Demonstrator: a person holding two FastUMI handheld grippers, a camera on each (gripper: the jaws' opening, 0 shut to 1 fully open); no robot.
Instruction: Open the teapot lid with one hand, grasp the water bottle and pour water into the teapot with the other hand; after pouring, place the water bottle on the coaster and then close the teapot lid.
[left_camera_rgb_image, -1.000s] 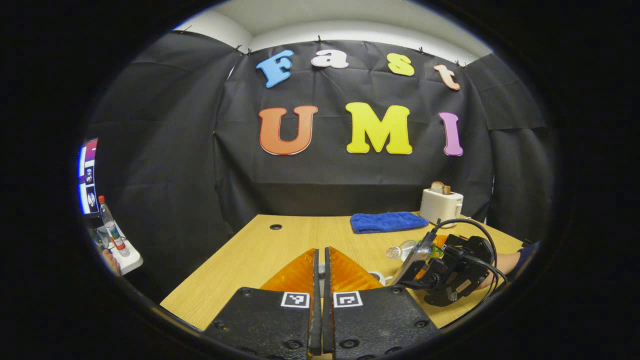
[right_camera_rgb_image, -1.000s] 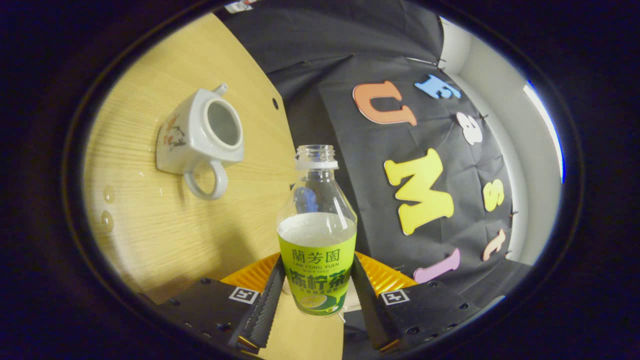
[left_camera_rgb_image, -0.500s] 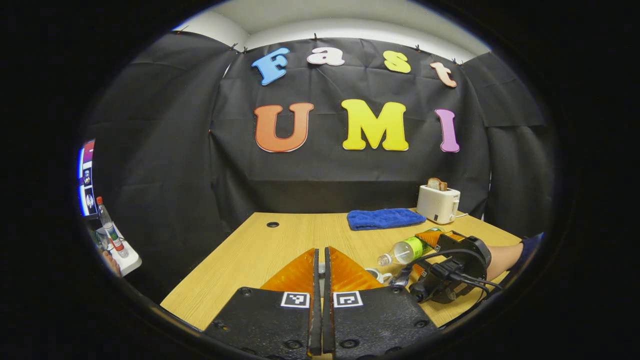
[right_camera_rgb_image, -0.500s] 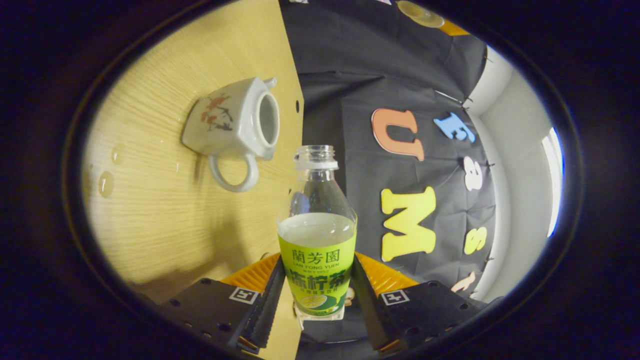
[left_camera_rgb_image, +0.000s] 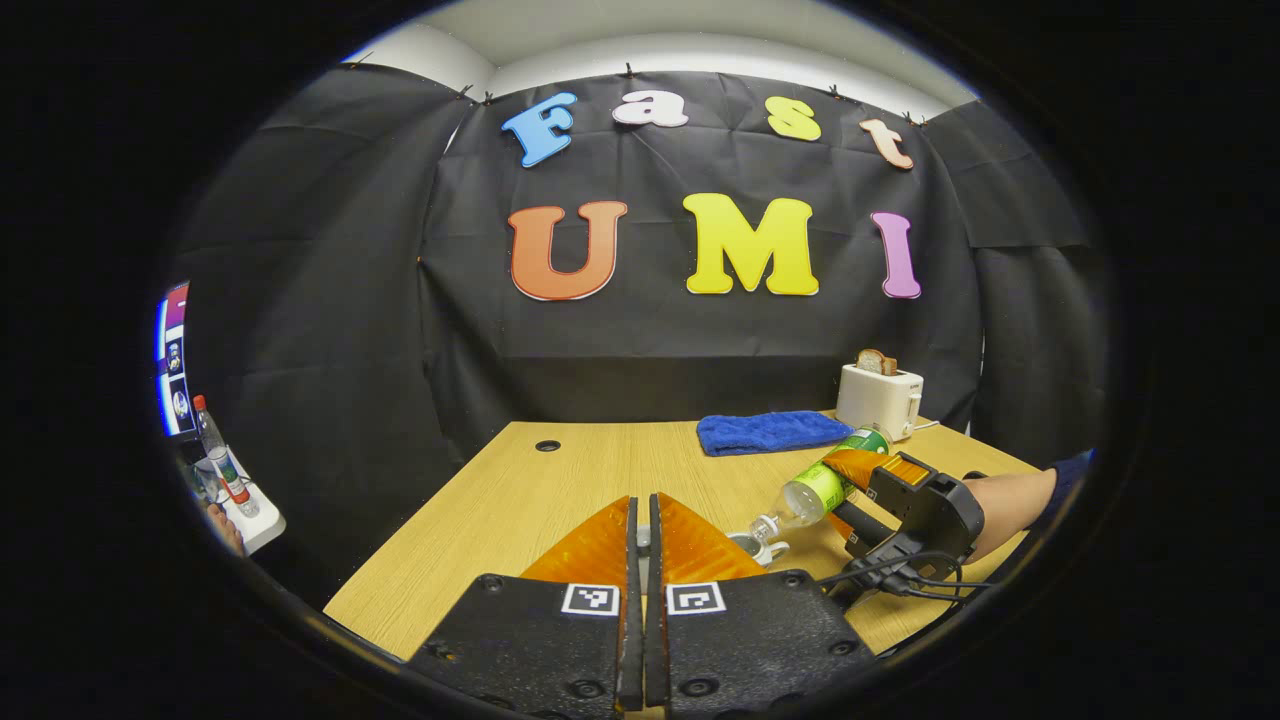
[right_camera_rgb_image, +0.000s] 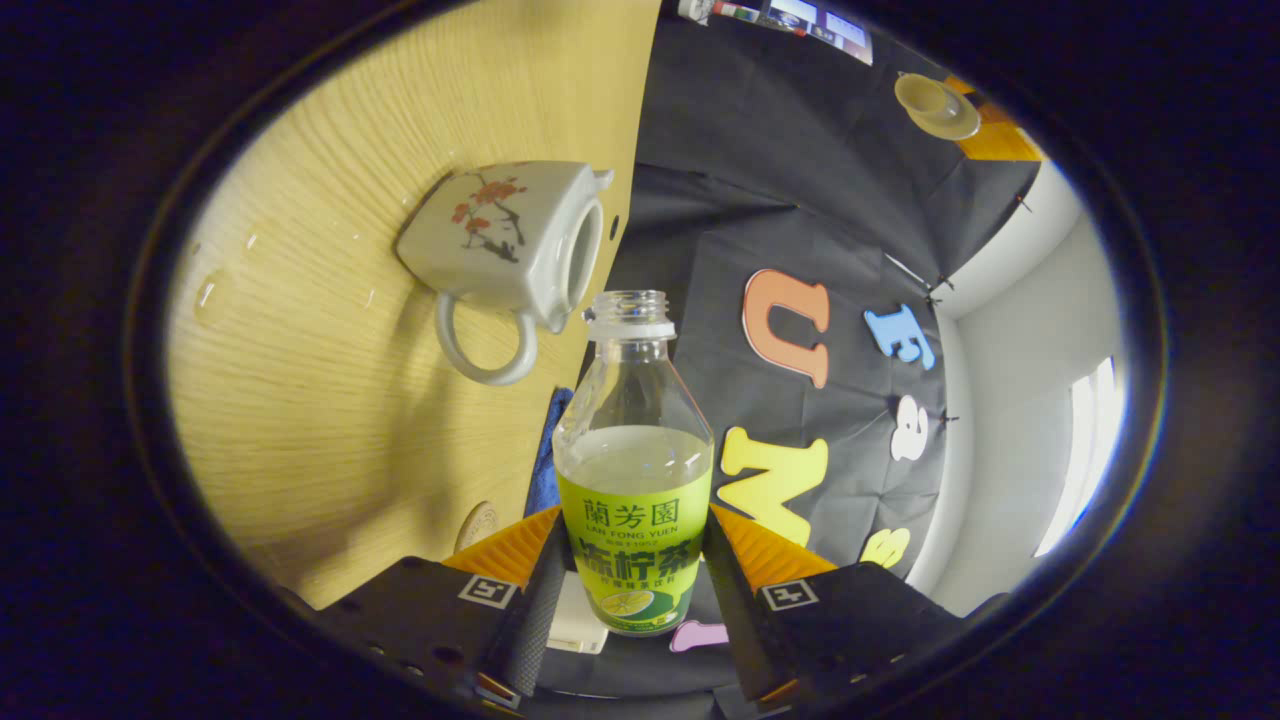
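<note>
Your right gripper (right_camera_rgb_image: 628, 590) clamps the uncapped green-labelled clear plastic water bottle (right_camera_rgb_image: 633, 470), its mouth beside the lidless white ceramic teapot (right_camera_rgb_image: 510, 245) at eleven o'clock, while your left gripper (left_camera_rgb_image: 643, 540) is closed, its load unclear.

Worktop (right_camera_rgb_image: 330, 420) of pale matt wood grain, teapot (right_camera_rgb_image: 505, 245) of glossy glazed ceramic, water bottle (right_camera_rgb_image: 634, 470) of clear smooth plastic with glossy label, towel (left_camera_rgb_image: 770, 433) of rough blue terry cloth.

Left gripper (left_camera_rgb_image: 643, 560) level, jaws pressed together — right gripper (right_camera_rgb_image: 630, 570) rolled sideways, jaws clamped.
</note>
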